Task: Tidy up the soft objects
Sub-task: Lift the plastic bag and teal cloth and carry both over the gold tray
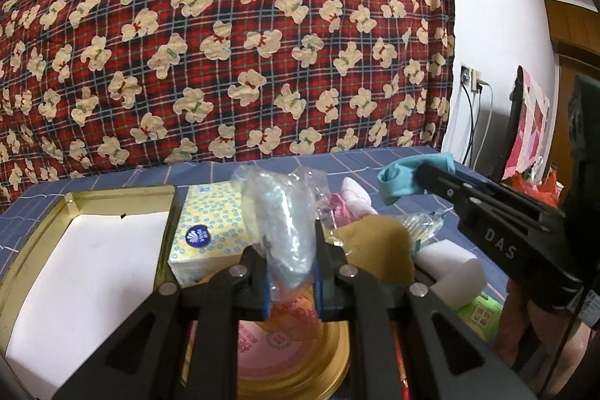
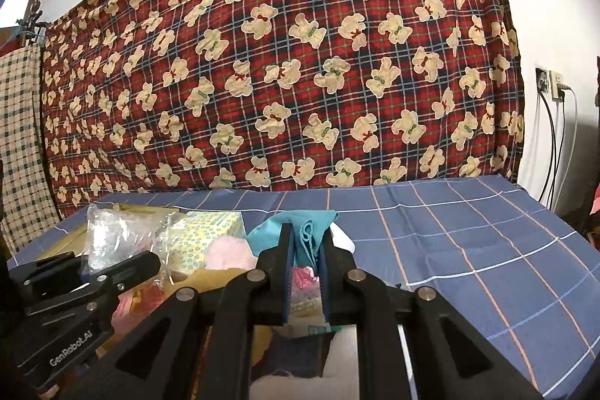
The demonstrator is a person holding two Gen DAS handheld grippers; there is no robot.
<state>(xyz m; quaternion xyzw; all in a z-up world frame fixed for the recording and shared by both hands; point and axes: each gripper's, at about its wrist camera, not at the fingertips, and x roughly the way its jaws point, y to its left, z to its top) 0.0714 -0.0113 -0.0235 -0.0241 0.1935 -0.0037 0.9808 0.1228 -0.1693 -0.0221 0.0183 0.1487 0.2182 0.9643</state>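
Observation:
My left gripper [image 1: 290, 238] is shut on a crumpled clear plastic bag [image 1: 279, 212], held up over the pile of soft things. That bag also shows in the right wrist view as the clear plastic bag [image 2: 112, 238], gripped by the left gripper [image 2: 112, 265]. My right gripper [image 2: 306, 242] is shut on a teal cloth [image 2: 296, 227]. From the left wrist view the right gripper [image 1: 423, 175] holds the teal cloth [image 1: 397, 180] above the blue checked bedsheet [image 1: 337, 164]. Below lie a tan cloth [image 1: 378, 246], a white sponge block [image 1: 450, 265] and a pink-white cloth [image 1: 352, 194].
An open gold tin box [image 1: 75, 250] with a white floor sits at the left, a yellow tissue pack [image 1: 210, 231] beside it. A round gold lid [image 1: 300, 355] lies under my left gripper. The red bear-print quilt [image 2: 281, 62] rises behind. The blue checked bedsheet [image 2: 468, 242] stretches to the right.

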